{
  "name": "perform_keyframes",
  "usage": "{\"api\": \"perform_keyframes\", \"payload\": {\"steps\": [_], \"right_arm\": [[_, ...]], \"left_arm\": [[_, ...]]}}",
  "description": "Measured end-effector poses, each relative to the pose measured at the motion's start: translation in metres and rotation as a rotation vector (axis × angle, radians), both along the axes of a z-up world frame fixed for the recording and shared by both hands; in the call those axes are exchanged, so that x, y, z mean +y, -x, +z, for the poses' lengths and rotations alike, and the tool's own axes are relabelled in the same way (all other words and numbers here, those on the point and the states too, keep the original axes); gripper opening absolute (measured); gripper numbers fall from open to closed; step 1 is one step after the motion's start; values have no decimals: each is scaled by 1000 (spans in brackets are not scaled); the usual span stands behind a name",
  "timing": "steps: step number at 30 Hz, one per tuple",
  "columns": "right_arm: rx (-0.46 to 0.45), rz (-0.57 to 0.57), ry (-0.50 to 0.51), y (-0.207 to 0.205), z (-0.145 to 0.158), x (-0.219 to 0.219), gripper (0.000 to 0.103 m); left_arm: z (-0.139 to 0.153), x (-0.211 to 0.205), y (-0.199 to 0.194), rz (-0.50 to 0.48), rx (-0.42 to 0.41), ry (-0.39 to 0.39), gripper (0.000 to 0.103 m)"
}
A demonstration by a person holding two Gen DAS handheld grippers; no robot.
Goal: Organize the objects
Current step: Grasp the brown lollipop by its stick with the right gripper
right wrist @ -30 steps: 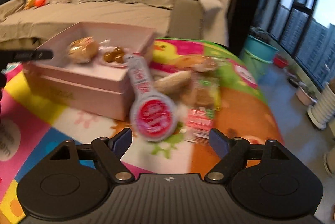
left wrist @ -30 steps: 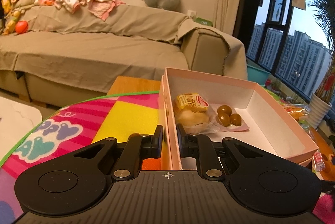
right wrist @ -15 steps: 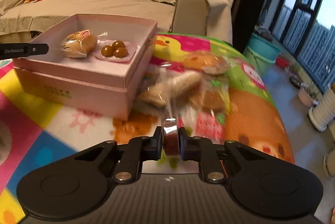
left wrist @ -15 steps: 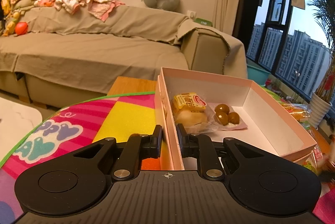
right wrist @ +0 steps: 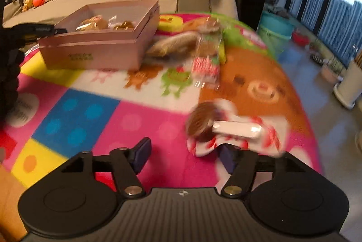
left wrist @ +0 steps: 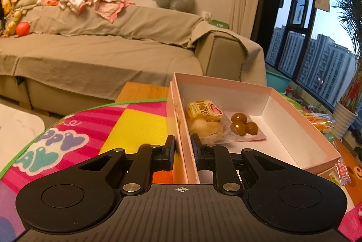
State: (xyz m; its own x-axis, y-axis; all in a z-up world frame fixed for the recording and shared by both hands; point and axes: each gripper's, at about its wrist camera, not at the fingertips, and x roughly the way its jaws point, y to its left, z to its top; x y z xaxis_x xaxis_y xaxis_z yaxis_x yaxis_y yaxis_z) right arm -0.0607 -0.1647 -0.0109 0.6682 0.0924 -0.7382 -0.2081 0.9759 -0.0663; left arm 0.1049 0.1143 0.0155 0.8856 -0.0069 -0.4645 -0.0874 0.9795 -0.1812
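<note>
Pink box [left wrist: 260,104] wall sits pinched in the left gripper [left wrist: 182,147]; the right gripper [right wrist: 183,152] has just been opening, jaws spread, nothing between them — the lollipop [right wrist: 217,126] it clamped half a second ago now lies on the mat [right wrist: 90,111], well outside the box, so it likely needs regrasping

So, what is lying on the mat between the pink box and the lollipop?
Two wrapped snacks: a long bread roll beside the pink box and a clear packet, then bare mat before the lollipop. The right wrist view shows this.
</note>
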Motion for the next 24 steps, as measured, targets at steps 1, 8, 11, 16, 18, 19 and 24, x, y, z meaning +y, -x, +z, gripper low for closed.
{"api": "perform_keyframes", "payload": {"steps": [1, 8, 11, 16, 18, 19, 24], "right_arm": [[-7, -20, -10, 4, -2, -1, 74], [30, -148, -138, 20, -9, -11, 103], [48, -194, -136, 16, -8, -7, 103], [68, -58, -94, 12, 0, -4, 103], [-21, -33, -44, 17, 10, -6, 103], [-69, -15, 1, 17, 13, -7, 103], [-49, -107, -29, -9, 11, -48, 103]], "left_arm": [[0, 0, 0, 0, 0, 0, 18], [0, 0, 0, 0, 0, 1, 18], [0, 0, 0, 0, 0, 1, 18], [0, 0, 0, 0, 0, 0, 18], [0, 0, 0, 0, 1, 1, 18], [0, 0, 0, 0, 0, 1, 18], [0, 0, 0, 0, 0, 1, 18]]}}
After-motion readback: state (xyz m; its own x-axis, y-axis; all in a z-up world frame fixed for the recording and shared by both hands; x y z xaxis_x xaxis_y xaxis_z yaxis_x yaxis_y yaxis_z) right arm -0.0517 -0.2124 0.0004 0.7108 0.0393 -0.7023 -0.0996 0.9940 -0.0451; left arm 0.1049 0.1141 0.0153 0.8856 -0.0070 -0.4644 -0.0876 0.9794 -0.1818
